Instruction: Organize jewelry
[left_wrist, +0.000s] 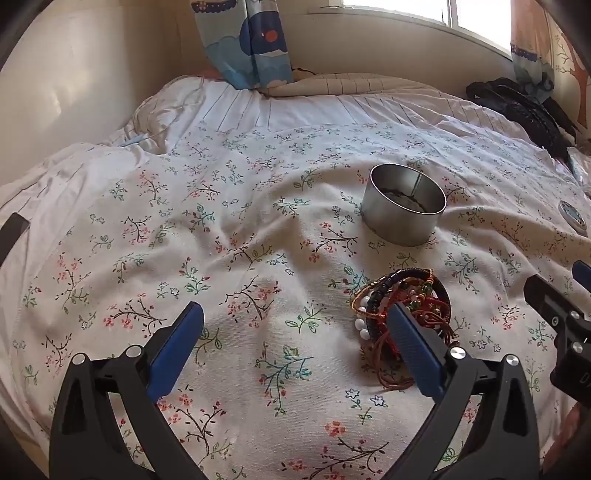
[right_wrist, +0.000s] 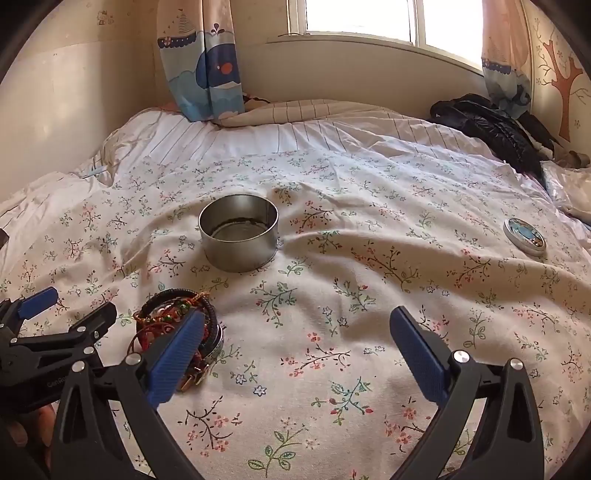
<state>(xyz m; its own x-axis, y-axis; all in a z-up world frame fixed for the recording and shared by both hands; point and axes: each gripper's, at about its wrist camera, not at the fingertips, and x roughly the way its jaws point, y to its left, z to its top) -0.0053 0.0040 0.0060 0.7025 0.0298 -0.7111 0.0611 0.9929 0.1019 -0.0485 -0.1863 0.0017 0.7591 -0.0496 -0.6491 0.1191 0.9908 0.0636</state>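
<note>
1. Currently both sets of fingers are spread wide and grasp nothing. The left gripper (left_wrist: 291, 347) and right gripper (right_wrist: 295, 347) both hang tilted down over the bed (left_wrist: 229, 221), probably poised before a first pick.
2. Pile of bracelets (left_wrist: 400, 306) lies on the floral bedspread, just beside the left gripper's right finger (left_wrist: 413, 350), which overlaps it in the left wrist view; contact cannot be confirmed. It is heaped in one tangle, so single pieces will likely need teasing apart.
3. Open metal tin (left_wrist: 404, 205) stands upright just beyond the pile, mouth up; judged the likely destination. Something dark lies at its bottom, unclear what.
4. Tin lid (right_wrist: 524, 236), round with a blue printed top, lies well apart to the right, leaving the tin open.
5. View differences: right wrist view shows the lid whole and the left gripper (right_wrist: 66, 314) from the side; left wrist view clips the lid at its edge but shows white beads (left_wrist: 360, 325) in the pile.
</note>
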